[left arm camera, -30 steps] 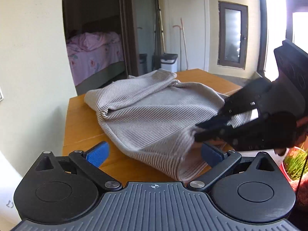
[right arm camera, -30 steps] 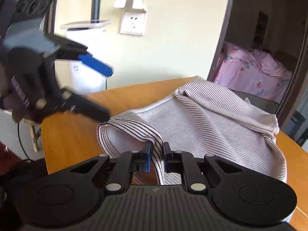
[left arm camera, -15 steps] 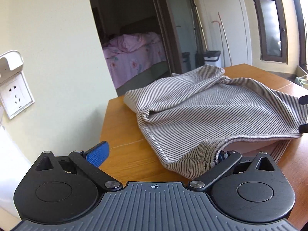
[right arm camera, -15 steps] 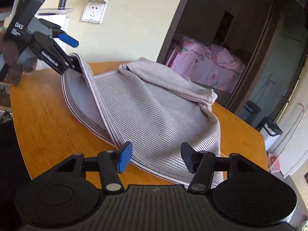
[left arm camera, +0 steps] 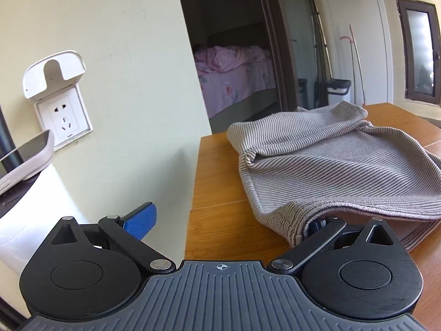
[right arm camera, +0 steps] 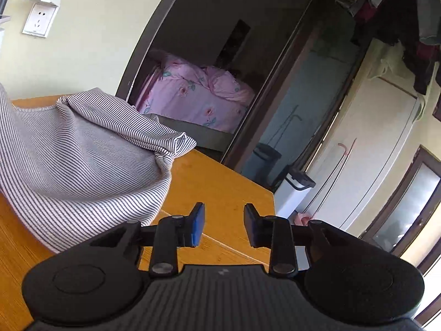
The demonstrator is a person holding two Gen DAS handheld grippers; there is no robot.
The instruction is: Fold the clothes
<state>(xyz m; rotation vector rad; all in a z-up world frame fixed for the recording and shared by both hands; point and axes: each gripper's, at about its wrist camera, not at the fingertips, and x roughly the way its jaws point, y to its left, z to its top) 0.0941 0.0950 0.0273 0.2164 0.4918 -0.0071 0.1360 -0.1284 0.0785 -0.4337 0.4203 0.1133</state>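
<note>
A grey-and-white striped garment (left arm camera: 330,171) lies folded over on the wooden table (left arm camera: 220,187); it also shows in the right wrist view (right arm camera: 69,165). My left gripper (left arm camera: 228,220) is open: its left blue finger is off the table's left edge, and its right finger is tucked under the garment's near hem, hidden by cloth. My right gripper (right arm camera: 223,226) is open and empty, over bare table (right arm camera: 220,187) to the right of the garment, not touching it.
A wall with a socket (left arm camera: 63,118) stands left of the table. A white appliance (left arm camera: 33,193) is close at the left. Beyond the table's far edge are a doorway to a bedroom (right arm camera: 198,96) and a bin (right arm camera: 295,190).
My right gripper let go of the garment's hem, opened and swung right, away from the cloth. My left gripper moved left along the near hem, its right finger slipping under the cloth.
</note>
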